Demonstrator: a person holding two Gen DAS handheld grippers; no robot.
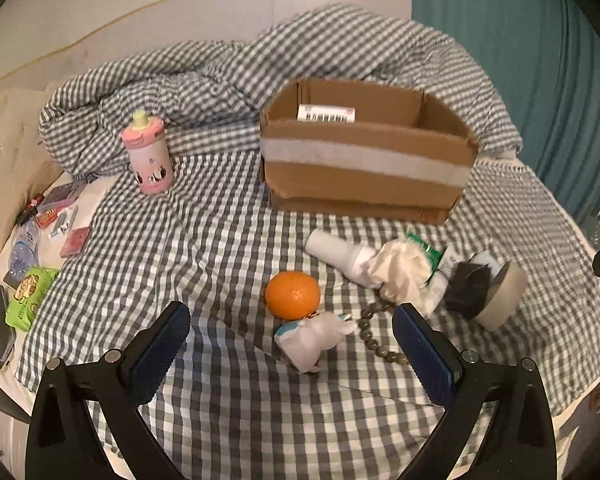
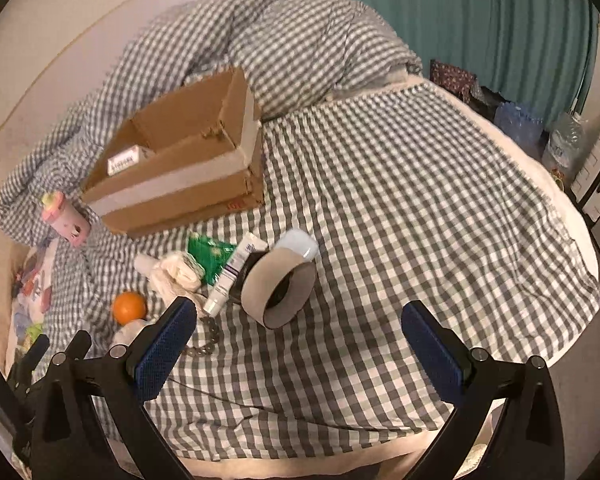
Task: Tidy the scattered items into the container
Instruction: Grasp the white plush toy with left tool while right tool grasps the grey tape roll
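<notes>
Checked bedding carries the box [image 1: 364,168]; in front of it lie an orange [image 1: 293,294], a tube [image 2: 234,276] and a tape roll [image 2: 280,290]. Left gripper [image 1: 292,344] and right gripper [image 2: 300,340] hover with jaws wide, empty. Likely light and stiff, the roll stands on edge, bore facing the right gripper; pinch its rim

Light: warm, dim indoor light from above, both views.
Shadows: soft, short beneath the orange [image 1: 293,294] and tape roll [image 2: 279,293].
Blur: cardboard box [image 1: 364,168] and quilt [image 2: 284,40] smeared.
Edges: fisheye bending, black vignette corners.
Glare: no strong hotspots.
</notes>
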